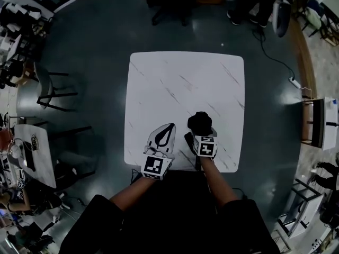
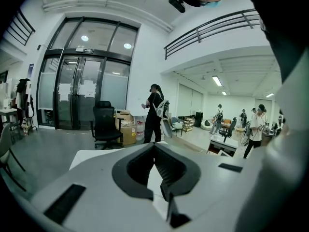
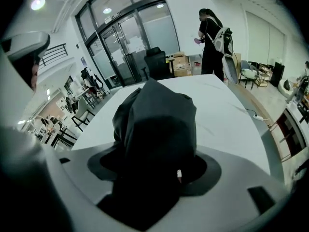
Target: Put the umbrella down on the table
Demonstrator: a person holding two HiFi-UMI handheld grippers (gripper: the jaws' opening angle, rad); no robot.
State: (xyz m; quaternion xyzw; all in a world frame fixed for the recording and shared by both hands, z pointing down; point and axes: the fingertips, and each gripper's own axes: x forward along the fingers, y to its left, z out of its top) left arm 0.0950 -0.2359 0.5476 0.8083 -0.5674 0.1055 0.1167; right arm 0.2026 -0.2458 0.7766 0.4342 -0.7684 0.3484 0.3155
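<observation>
A folded black umbrella [image 1: 200,121] stands upright over the near right part of the white square table [image 1: 185,83]. My right gripper [image 1: 198,132] is shut on it, and in the right gripper view the black fabric bundle [image 3: 157,120] fills the gap between the jaws and hides their tips. Whether the umbrella touches the tabletop [image 3: 222,110] cannot be told. My left gripper [image 1: 170,126] hovers over the table's near edge, just left of the umbrella. Its jaws meet at the tips with nothing between them, as the left gripper [image 2: 154,146] view confirms.
Dark chairs [image 1: 53,89] and a cluttered side table [image 1: 32,152] stand to the left. An office chair [image 1: 169,4] is beyond the far edge. A cable with a power strip [image 1: 294,81] and a cabinet [image 1: 318,121] lie right. A person [image 3: 212,37] stands past the table.
</observation>
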